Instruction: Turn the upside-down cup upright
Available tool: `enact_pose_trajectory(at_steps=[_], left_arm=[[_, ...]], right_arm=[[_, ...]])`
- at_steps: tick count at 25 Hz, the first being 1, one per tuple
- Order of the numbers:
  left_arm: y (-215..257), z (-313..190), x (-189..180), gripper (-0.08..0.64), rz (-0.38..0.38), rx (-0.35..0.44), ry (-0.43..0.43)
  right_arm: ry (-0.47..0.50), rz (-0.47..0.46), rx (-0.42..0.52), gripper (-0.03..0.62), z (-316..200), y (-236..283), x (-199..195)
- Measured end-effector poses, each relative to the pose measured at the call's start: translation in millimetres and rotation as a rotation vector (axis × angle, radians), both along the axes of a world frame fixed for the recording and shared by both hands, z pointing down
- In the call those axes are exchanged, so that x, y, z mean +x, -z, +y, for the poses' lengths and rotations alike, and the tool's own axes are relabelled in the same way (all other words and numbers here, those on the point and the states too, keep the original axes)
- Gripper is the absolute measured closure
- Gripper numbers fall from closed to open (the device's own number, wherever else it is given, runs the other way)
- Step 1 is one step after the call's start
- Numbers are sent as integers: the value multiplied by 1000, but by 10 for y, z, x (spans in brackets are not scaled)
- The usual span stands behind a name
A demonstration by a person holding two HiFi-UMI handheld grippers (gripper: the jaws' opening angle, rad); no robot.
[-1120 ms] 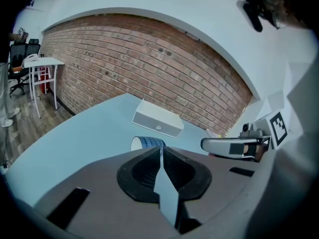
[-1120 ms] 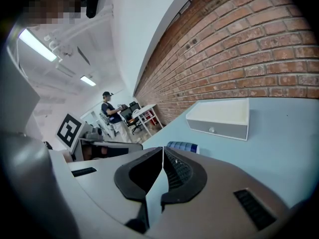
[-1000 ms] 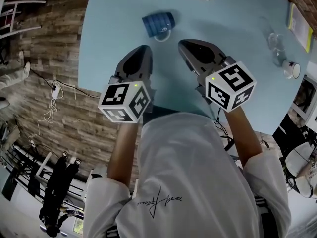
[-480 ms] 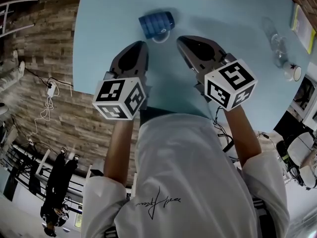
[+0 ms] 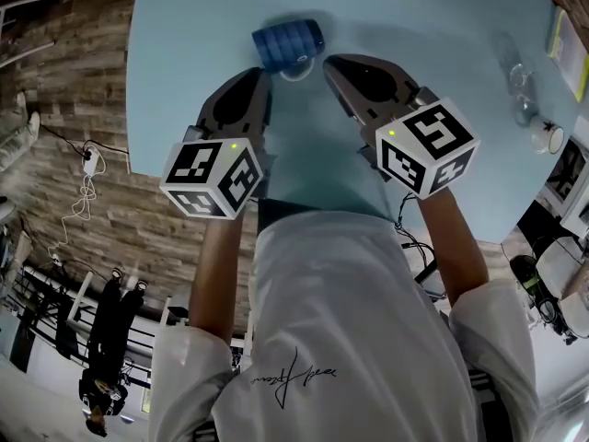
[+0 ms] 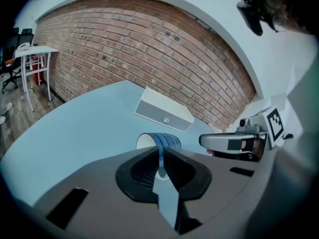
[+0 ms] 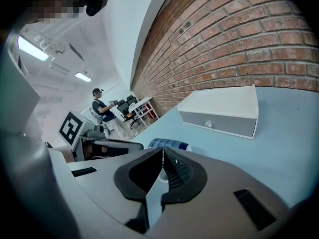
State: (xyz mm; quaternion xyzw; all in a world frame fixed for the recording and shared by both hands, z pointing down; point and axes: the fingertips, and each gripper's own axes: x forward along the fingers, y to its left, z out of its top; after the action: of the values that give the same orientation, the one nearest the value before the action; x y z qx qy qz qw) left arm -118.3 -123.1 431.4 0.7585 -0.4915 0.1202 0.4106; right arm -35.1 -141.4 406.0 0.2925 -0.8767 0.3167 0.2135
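At 12 o'clock, cup [image 5: 288, 40] on its side, axis 9–3; left gripper [image 5: 260, 74] and right gripper [image 5: 329, 61] just short of it, jaws near-closed, empty.

— What's ahead of the right claw [image 7: 162, 172]?
— Its jaws are pressed together, with nothing between them. Just past the tips, a blue ribbed cup [image 7: 168, 144] lies on the pale blue worktop [image 7: 284, 133].
— Farther off?
— A white box [image 7: 222, 114] stands near the brick wall [image 7: 224, 44]. The left claw [image 7: 137, 145] is beside the cup.
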Motion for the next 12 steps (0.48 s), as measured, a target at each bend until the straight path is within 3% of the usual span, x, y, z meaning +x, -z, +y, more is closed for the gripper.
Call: enact_pose_trajectory(at_steps=[12], left_arm=[[-102,-73,20,548,59,-33,-10]], right_arm=[[-26,-1,-20,569,-148,-114,27]])
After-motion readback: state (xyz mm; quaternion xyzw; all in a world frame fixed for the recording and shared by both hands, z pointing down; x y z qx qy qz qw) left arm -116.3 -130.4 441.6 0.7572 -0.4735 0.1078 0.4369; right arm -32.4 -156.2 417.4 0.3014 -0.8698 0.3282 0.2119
